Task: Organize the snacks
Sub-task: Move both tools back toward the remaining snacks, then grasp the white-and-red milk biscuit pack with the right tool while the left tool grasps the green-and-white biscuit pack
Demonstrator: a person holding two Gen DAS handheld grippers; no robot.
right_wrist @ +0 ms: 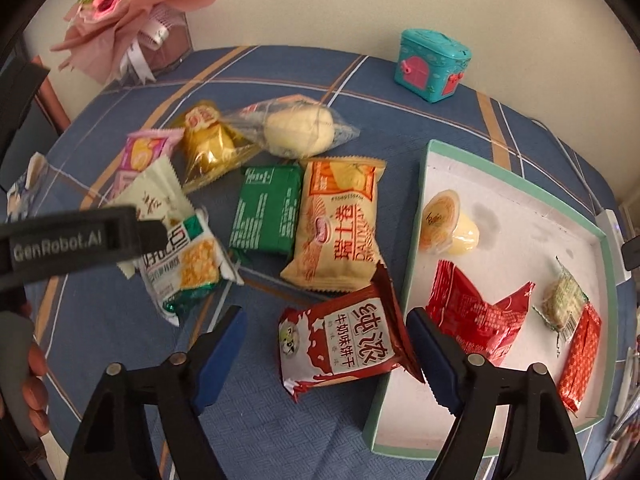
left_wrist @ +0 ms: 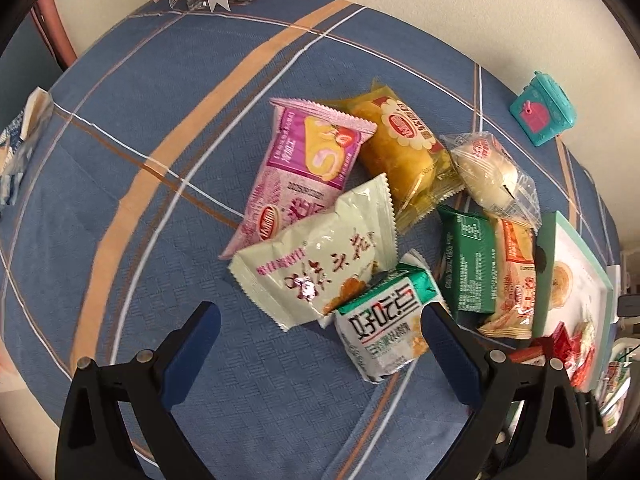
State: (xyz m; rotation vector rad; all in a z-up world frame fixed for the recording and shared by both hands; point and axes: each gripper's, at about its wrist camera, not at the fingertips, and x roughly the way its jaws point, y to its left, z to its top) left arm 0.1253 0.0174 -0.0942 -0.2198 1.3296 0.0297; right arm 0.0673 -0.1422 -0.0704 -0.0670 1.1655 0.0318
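My right gripper [right_wrist: 326, 354] hangs with fingers spread around a red-and-white biscuit packet [right_wrist: 340, 350], which leans on the rim of the green-edged tray [right_wrist: 412, 276]; the pads seem just clear of it. My left gripper [left_wrist: 322, 328], fingers open, straddles a green-and-white cracker packet [left_wrist: 384, 330] on the blue checked surface [left_wrist: 160, 160].
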